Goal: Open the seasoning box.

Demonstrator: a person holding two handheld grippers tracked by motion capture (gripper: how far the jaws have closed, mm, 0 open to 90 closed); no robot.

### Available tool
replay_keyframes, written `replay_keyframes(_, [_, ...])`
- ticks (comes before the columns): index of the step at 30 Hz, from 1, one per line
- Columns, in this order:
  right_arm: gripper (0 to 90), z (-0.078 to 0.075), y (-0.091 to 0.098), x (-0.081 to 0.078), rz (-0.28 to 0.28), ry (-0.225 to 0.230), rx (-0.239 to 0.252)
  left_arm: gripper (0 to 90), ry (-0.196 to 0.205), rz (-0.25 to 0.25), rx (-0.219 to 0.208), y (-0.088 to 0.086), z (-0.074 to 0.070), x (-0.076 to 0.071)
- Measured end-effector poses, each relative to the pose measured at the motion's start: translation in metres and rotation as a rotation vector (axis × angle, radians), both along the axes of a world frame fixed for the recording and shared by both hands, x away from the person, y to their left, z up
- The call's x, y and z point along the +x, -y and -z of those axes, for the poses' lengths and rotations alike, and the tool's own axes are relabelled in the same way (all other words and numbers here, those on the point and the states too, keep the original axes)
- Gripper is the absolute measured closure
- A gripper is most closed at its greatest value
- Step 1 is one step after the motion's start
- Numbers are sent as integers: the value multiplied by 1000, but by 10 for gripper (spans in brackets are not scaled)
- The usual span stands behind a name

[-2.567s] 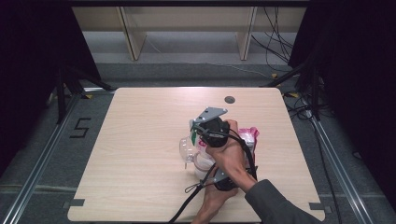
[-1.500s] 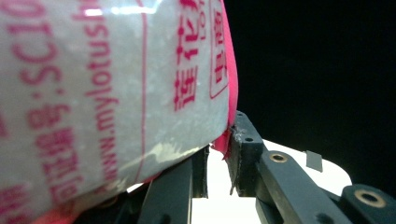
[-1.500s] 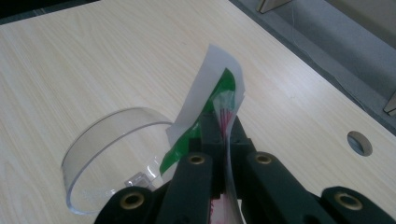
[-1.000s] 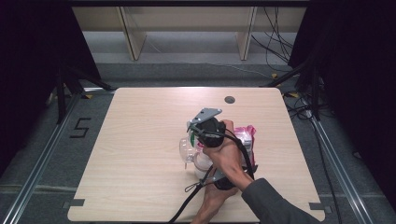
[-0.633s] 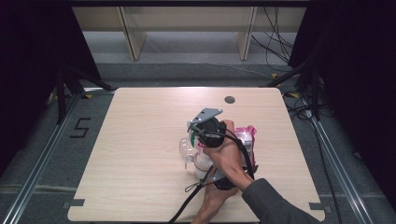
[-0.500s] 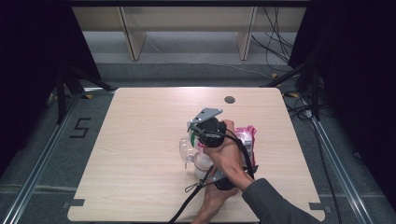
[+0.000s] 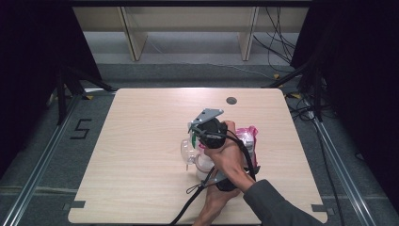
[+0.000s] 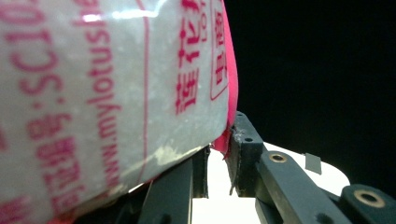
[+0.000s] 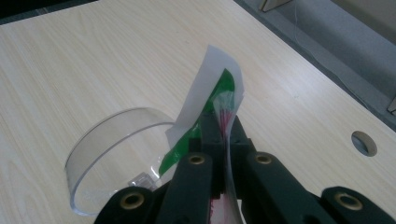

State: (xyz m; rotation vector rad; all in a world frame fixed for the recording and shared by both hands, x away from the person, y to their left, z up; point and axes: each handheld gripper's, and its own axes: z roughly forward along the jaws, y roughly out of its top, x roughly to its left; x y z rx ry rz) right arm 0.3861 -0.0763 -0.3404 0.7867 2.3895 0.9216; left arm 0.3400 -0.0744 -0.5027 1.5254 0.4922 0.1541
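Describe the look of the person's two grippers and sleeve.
Both grippers have black two-link jaws with brass-coloured rivets, seen in the right gripper and left gripper views. From above, one carries a grey three-cornered plate; black cables trail back. The sleeve is dark grey.

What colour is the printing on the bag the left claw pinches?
Red-pink lettering on the translucent whitish bag, clearest in the left gripper view.

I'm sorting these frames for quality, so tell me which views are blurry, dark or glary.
Left gripper view: the printed bag sits very close and soft, with glare along its top and black beyond. Right gripper view: evenly lit and sharp on the green-and-white wrapper and clear cup. High view: bright table, dark surroundings.
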Motion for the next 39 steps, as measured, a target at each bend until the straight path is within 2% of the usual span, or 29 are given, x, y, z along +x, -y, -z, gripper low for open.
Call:
replay_keyframes(7, [900,-3,0,-2,15,-25,14,795,3,0,-5,1,-1,0])
replay_keyframes(9, [900,-3,0,-2,3,-10,1,795,6,1,-6,1,-2,0])
replay_keyframes(11, [900,-4,0,-3,12,-23,13,795,3,-2,-8,1,-2,0])
replay_keyframes(12, [900,-3,0,-2,3,10,-11,795,1,3,-12,1,-2,0])
replay_keyframes(15, [900,-2,-2,-3,3,-14,-5,795,7,0,-2,1,-2,0])
replay_keyframes(25, [900,0,-3,-2,-1,-17,-14,797,-2,7,-9,0,-1,-1])
replay_keyframes(27, [900,1,-3,-1,3,3,-28,796,-1,8,-11,1,-1,-1])
replay_keyframes(29, [900,1,-5,-3,0,-27,-25,798,3,9,-7,2,-1,-1])
replay_keyframes(30, [900,2,-4,-3,4,-15,-31,799,39,22,7,1,-1,2])
replay_keyframes(31, [900,3,-5,-2,6,-7,-34,799,2,8,-6,1,-1,-1])
replay_keyframes(32, [900,3,-5,-3,8,-4,-34,799,6,6,-4,1,-1,-1])
replay_keyframes(33, [900,1,-4,-2,-1,-10,-32,799,42,21,11,0,-1,1])
replay_keyframes(35, [900,1,-4,-2,4,-6,-20,800,35,19,6,1,-1,1])
replay_keyframes(37, [900,1,-3,-1,-7,-9,-37,800,40,24,7,1,0,2])
replay_keyframes(38, [900,2,-4,-1,-14,-5,-43,800,-2,11,-9,1,0,-1])
replay_keyframes(39, [900,3,-5,-2,6,-18,-26,800,-4,11,-7,1,1,-1])
